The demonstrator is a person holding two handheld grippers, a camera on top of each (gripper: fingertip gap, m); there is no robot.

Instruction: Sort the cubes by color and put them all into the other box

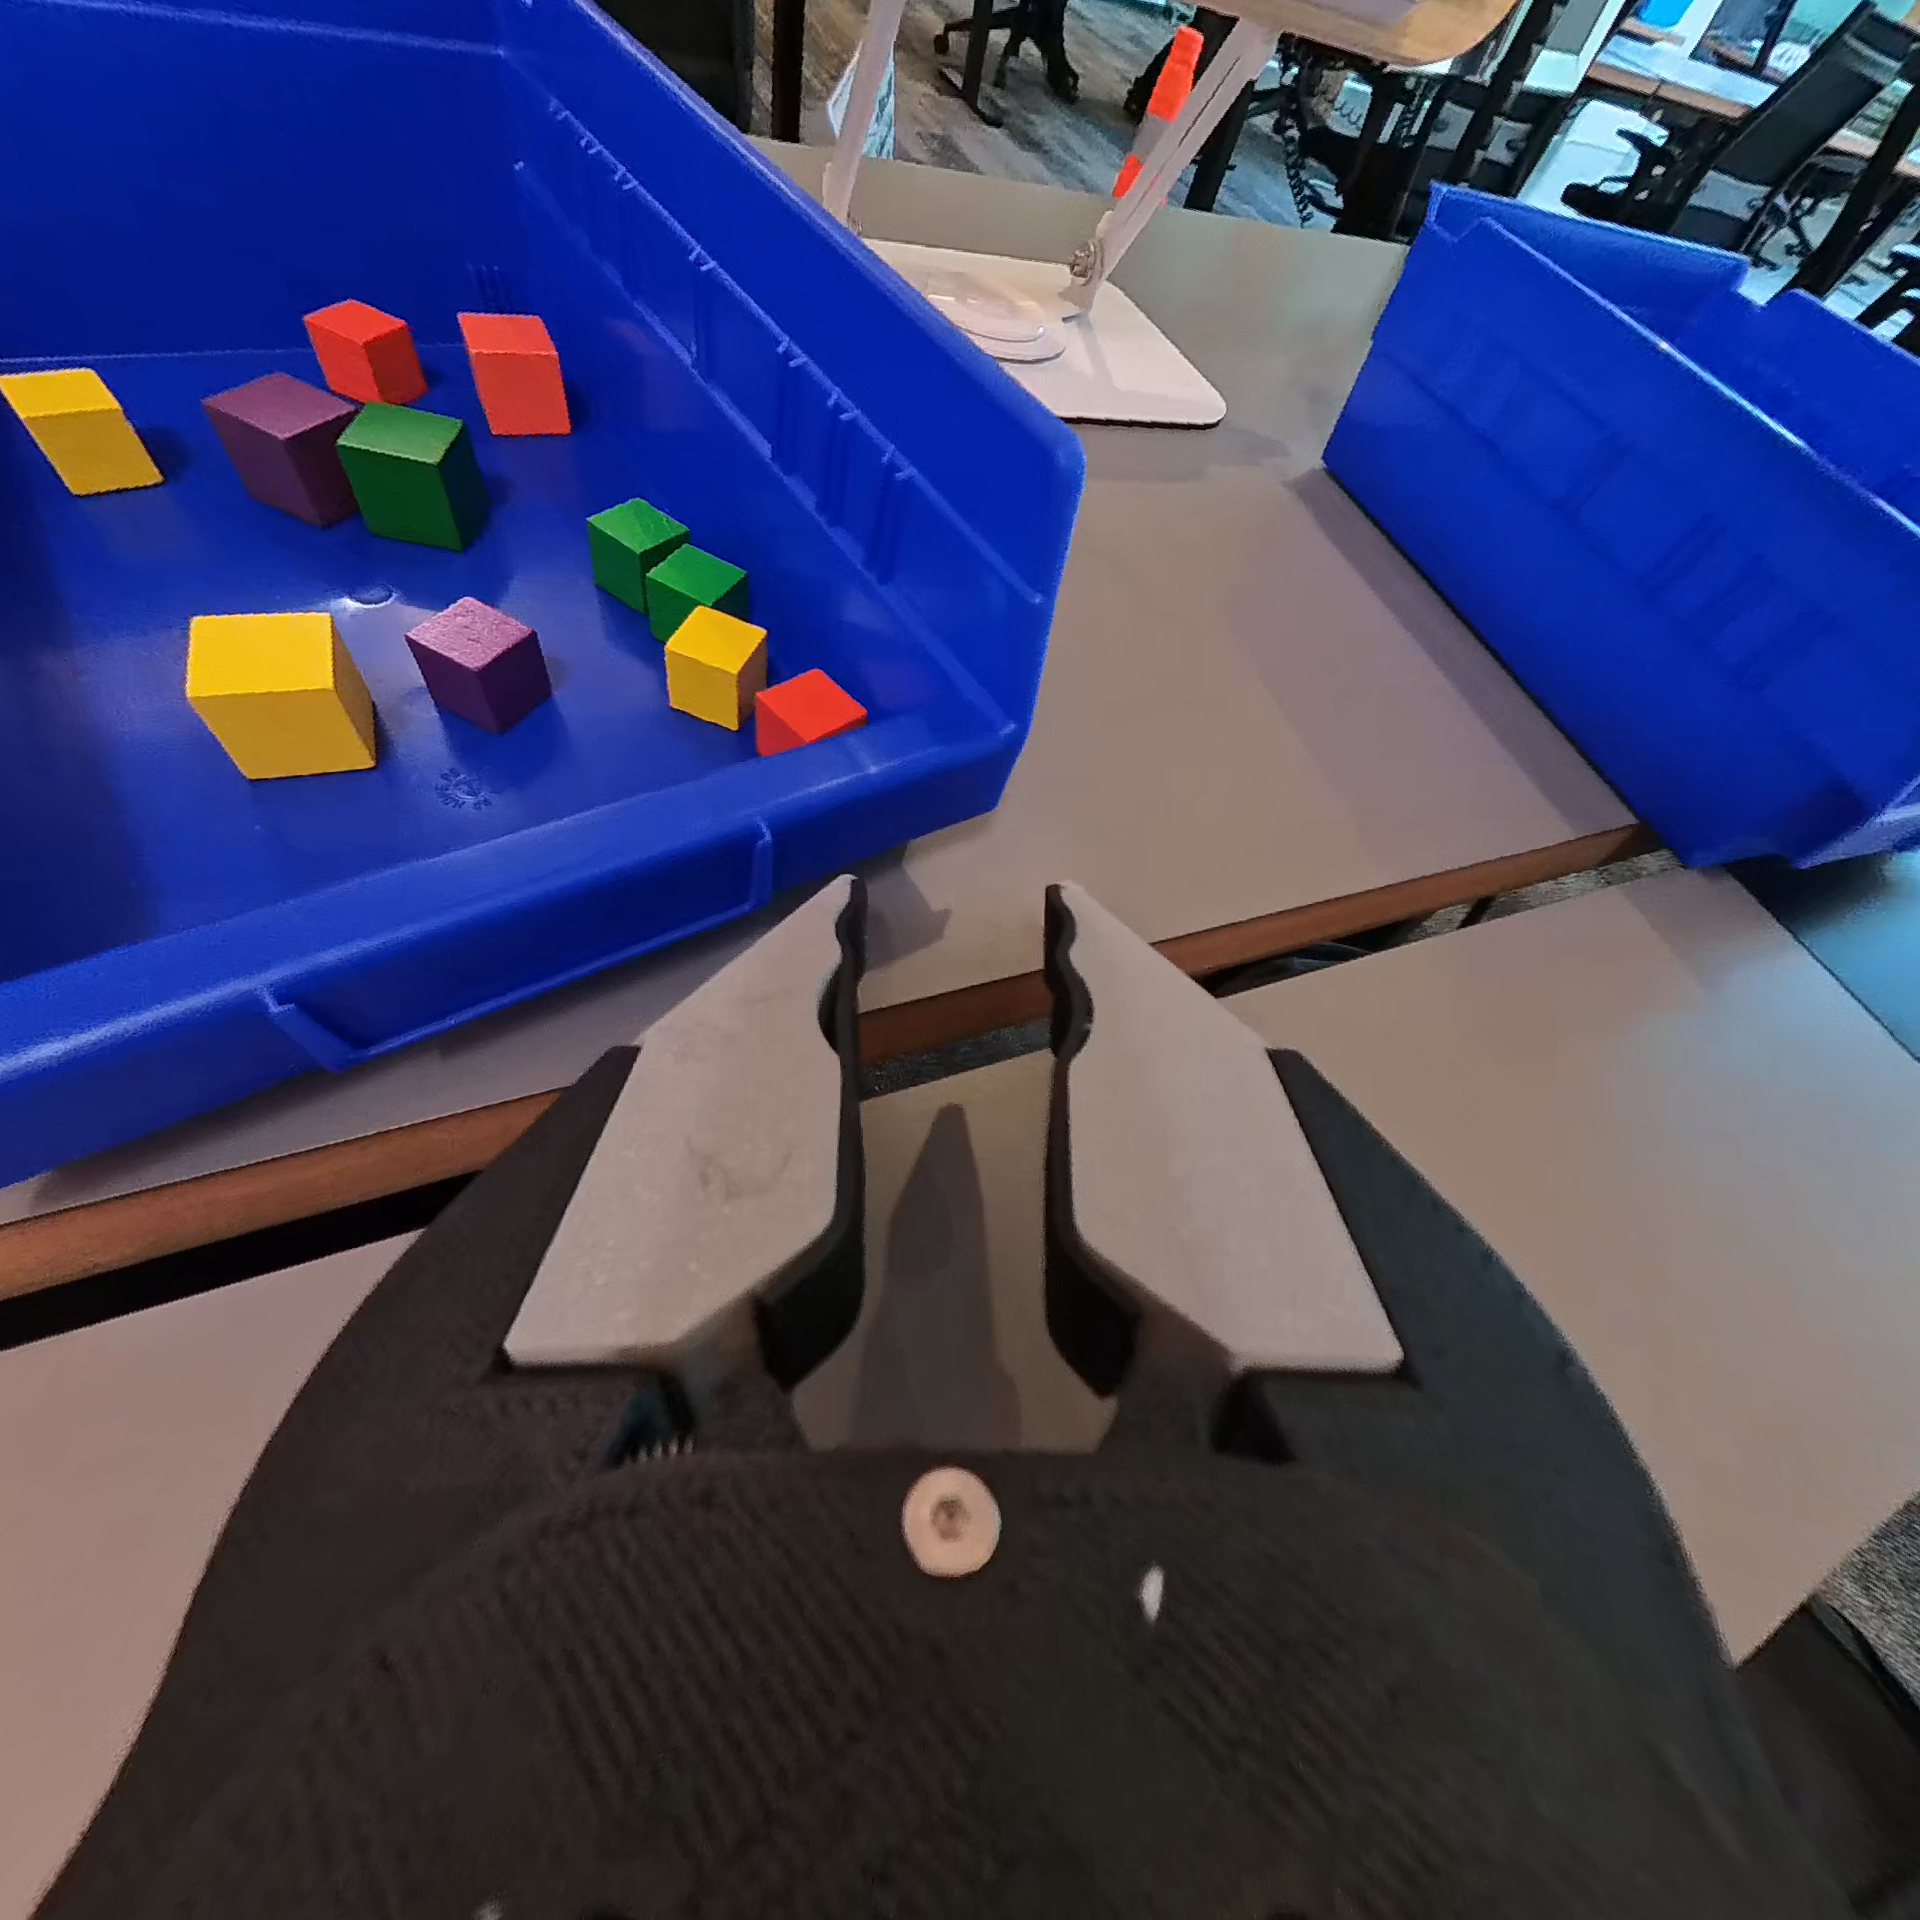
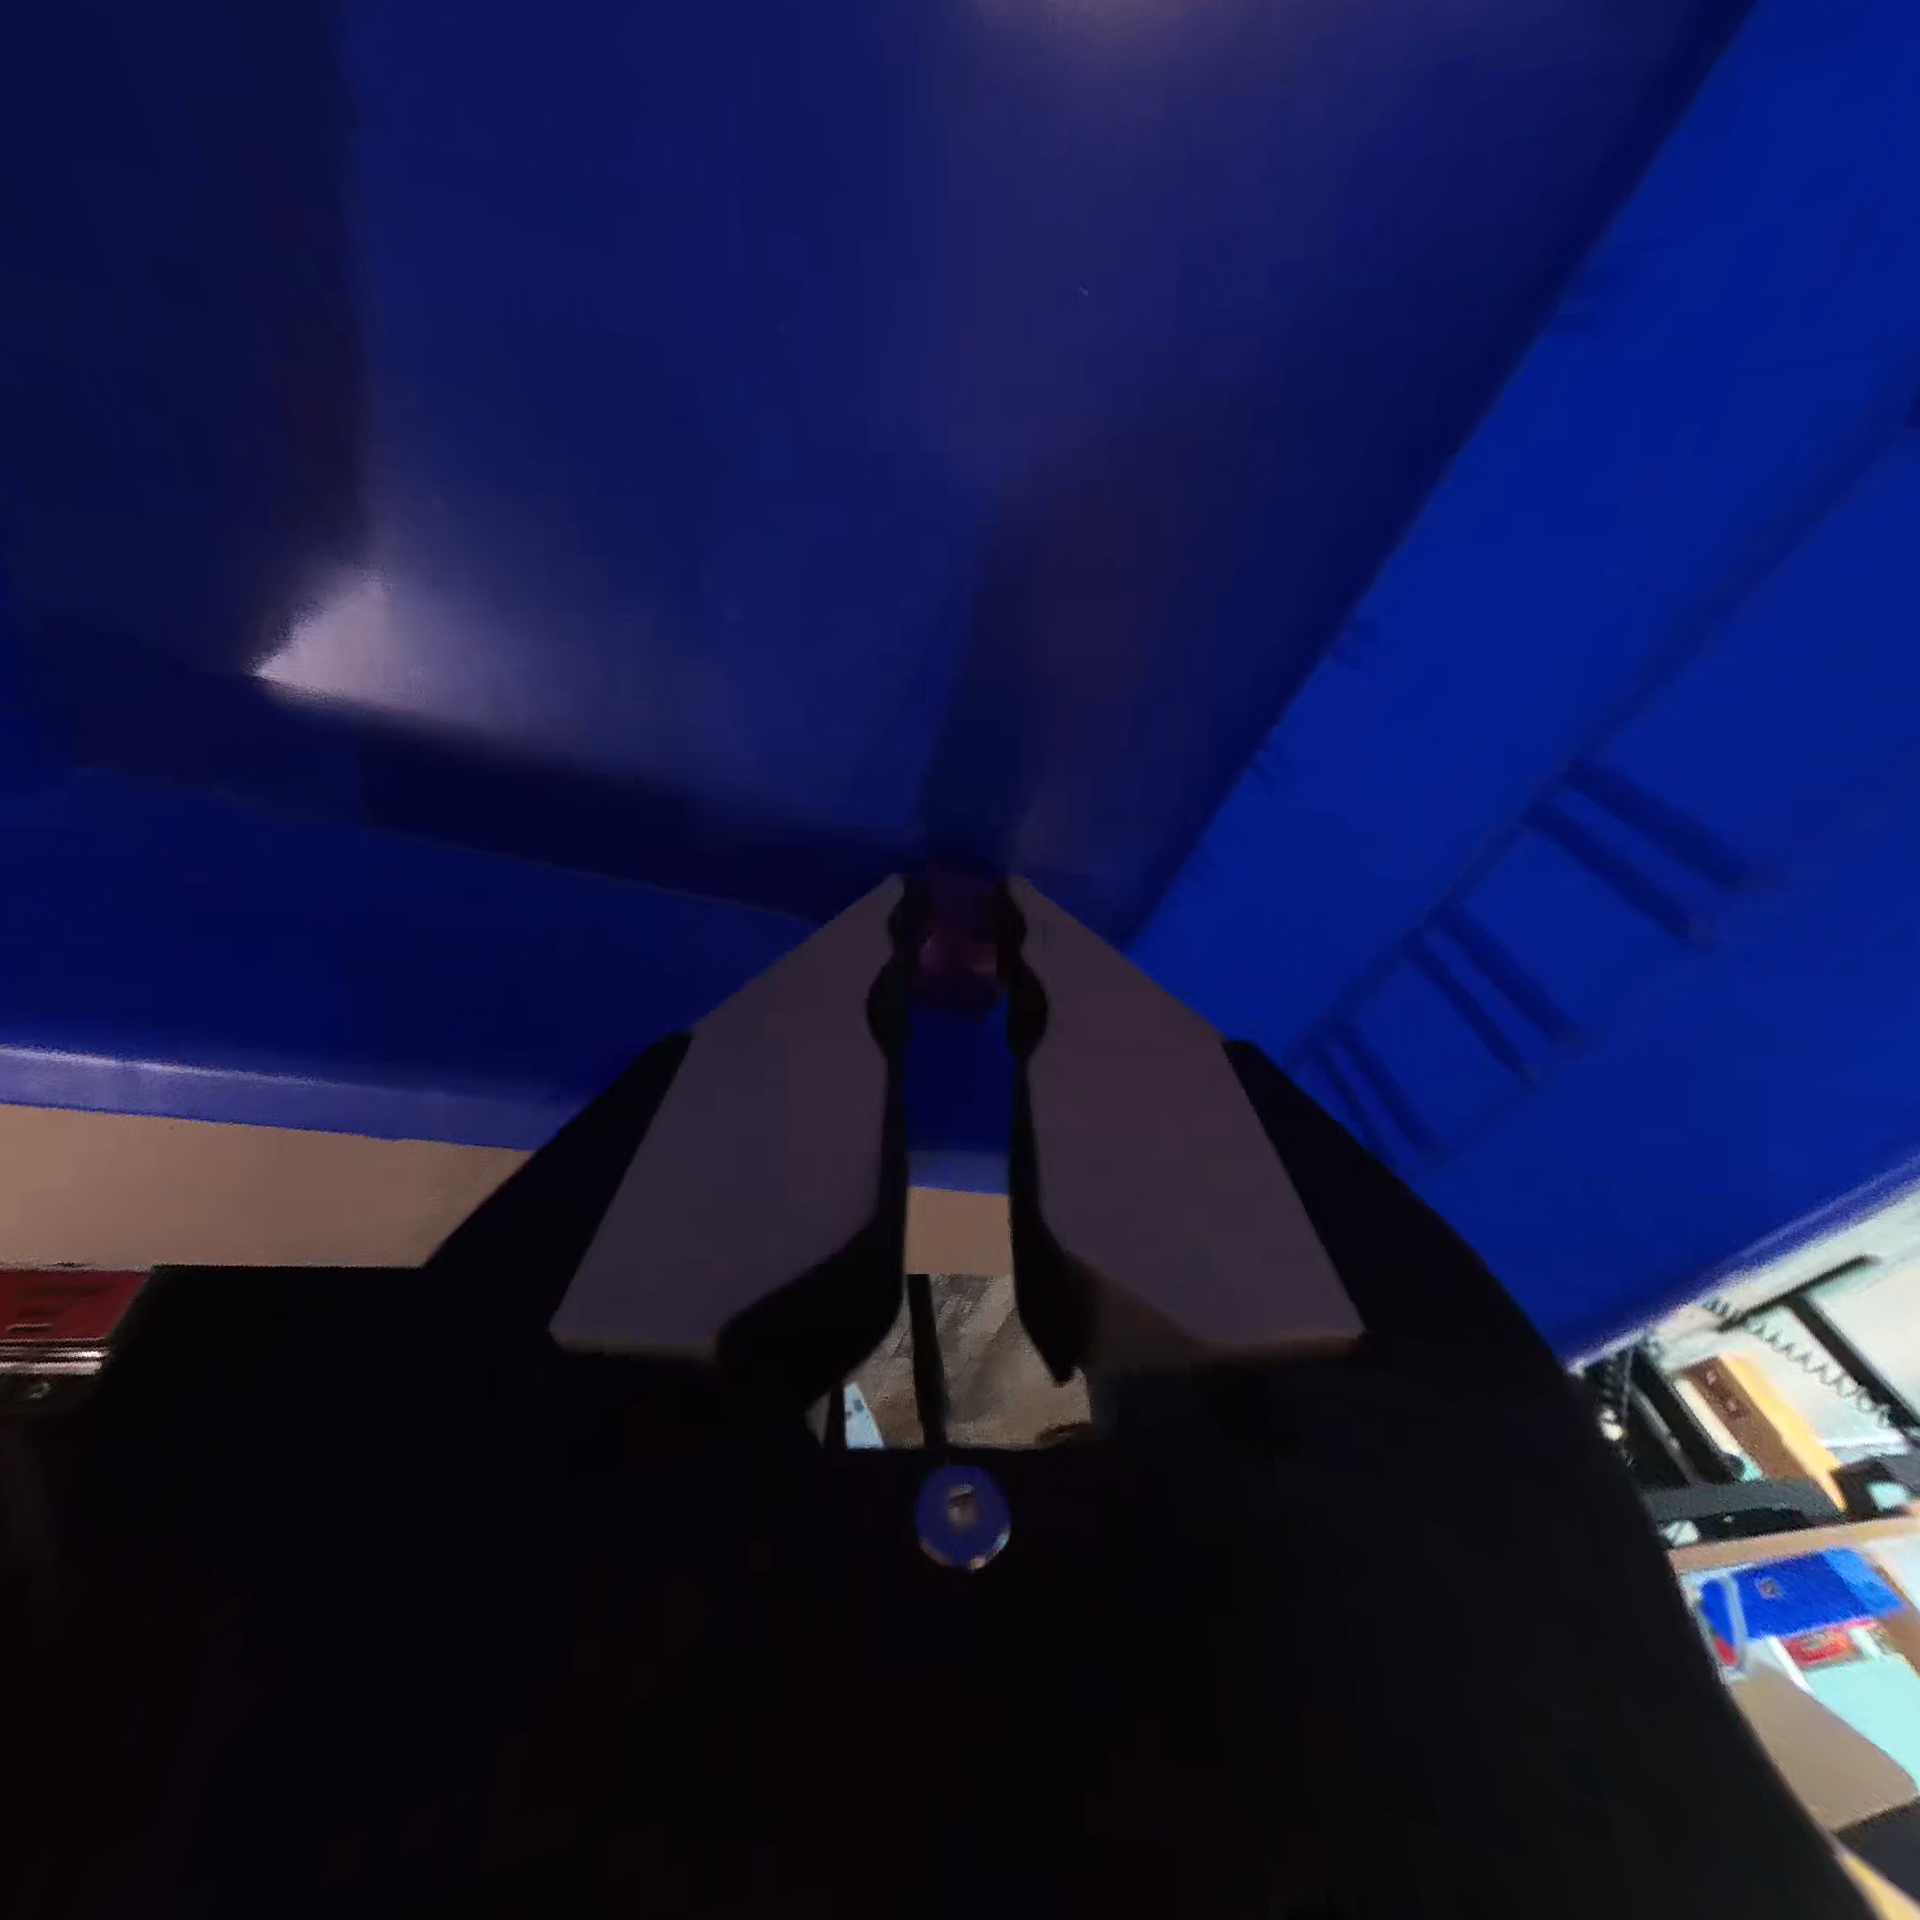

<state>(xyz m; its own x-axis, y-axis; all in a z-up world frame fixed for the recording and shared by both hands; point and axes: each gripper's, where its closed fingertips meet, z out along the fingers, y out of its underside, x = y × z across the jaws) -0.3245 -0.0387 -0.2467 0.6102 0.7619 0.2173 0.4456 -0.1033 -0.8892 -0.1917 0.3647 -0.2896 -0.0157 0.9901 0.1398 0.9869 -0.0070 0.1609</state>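
The right gripper point(image 2: 951, 914) pinches a purple cube point(image 2: 948, 940), light, stiff and likely slick, by 2 opposite faces inside the box point(image 2: 1455, 727); the left gripper point(image 1: 951, 914) hangs narrowly parted, empty.

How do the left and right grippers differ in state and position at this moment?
The left gripper is open and empty; the right gripper is shut on a purple cube. The left hovers over the table between the two blue boxes; the right is down inside a blue box. Both have grey fingers on black bodies.

Three red cubes point(image 1: 364, 348), three yellow point(image 1: 281, 691), three green point(image 1: 414, 473), three purple point(image 1: 480, 662), two bins point(image 1: 665, 883).
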